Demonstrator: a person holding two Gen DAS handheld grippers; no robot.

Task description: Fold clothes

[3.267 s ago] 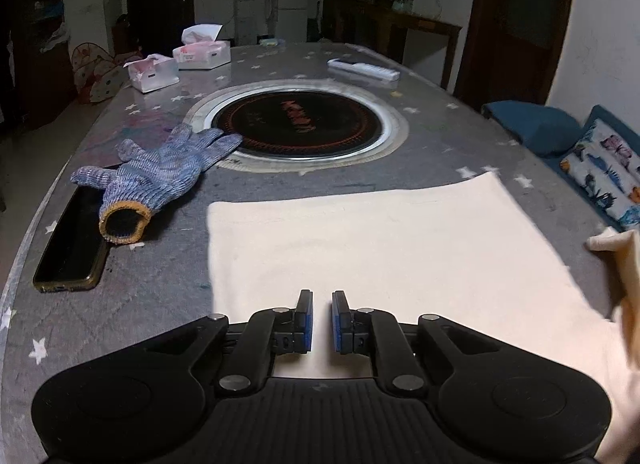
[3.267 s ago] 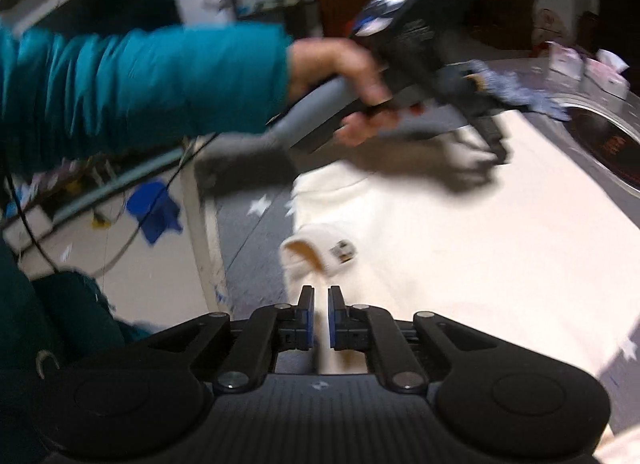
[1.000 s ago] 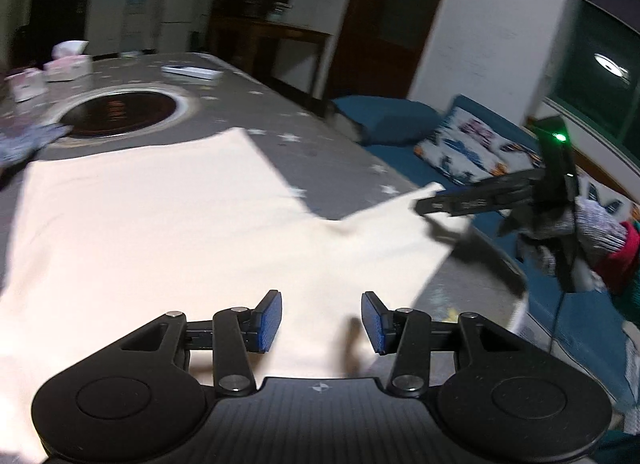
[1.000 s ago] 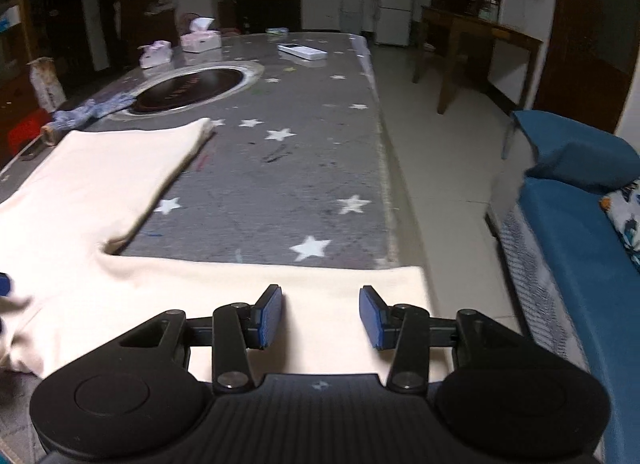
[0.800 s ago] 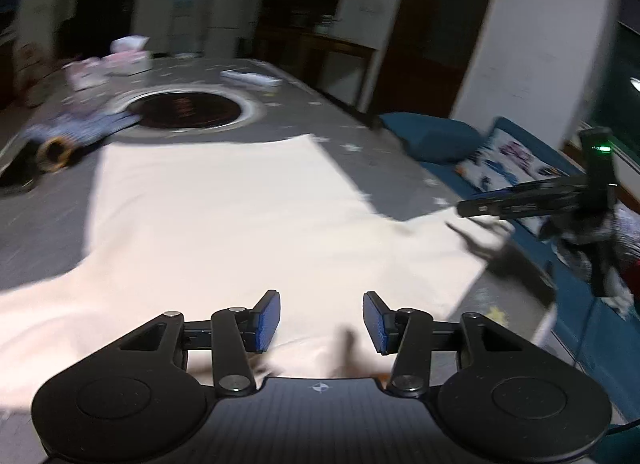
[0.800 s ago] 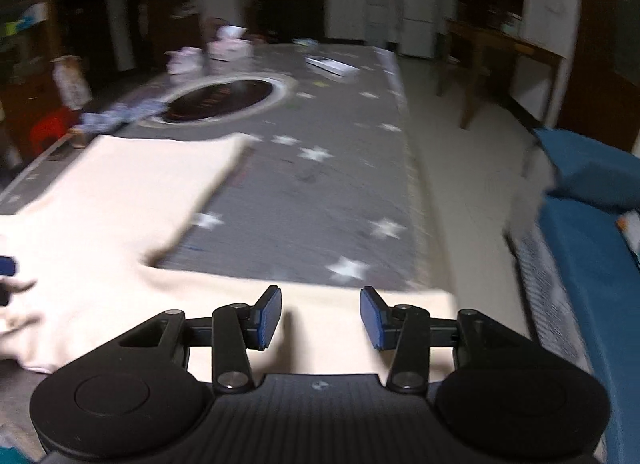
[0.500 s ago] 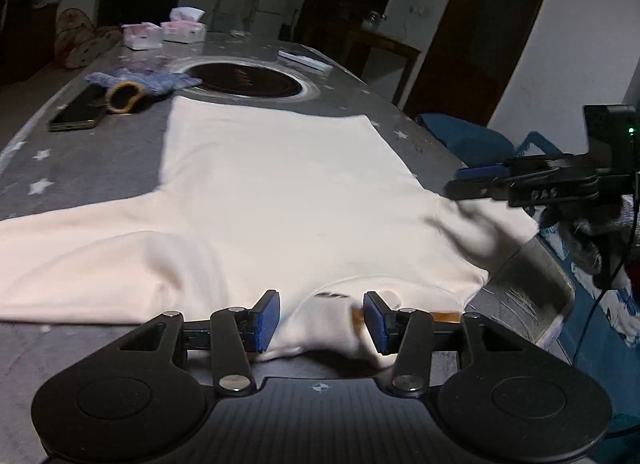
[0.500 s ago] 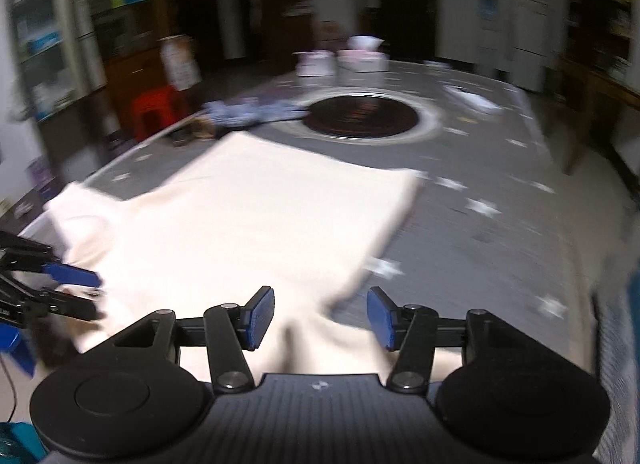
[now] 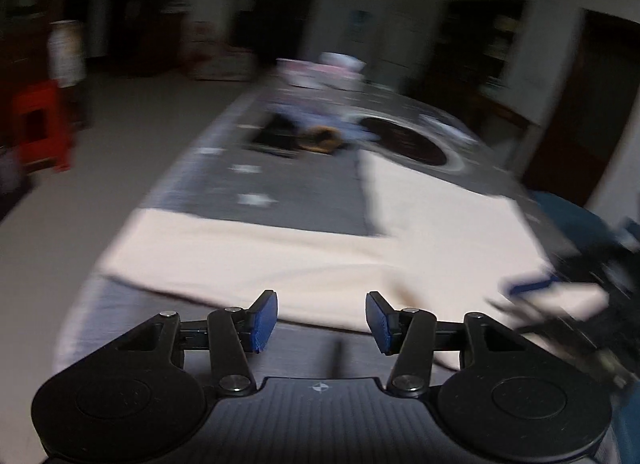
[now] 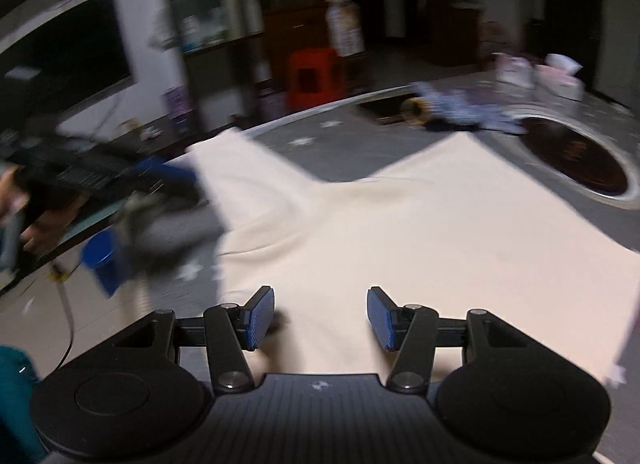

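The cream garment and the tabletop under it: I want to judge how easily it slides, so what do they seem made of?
Cream garment: seemingly soft matte knit, thick and lying in gentle folds. Tabletop: seemingly a smooth hard grey surface with printed stars; blur leaves the material uncertain.

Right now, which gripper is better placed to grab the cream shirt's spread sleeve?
Left, likely. The left gripper, jaws open, faces the sleeve at its near edge with nothing between. The right gripper, also open, hangs over the shirt body, farther from that sleeve.
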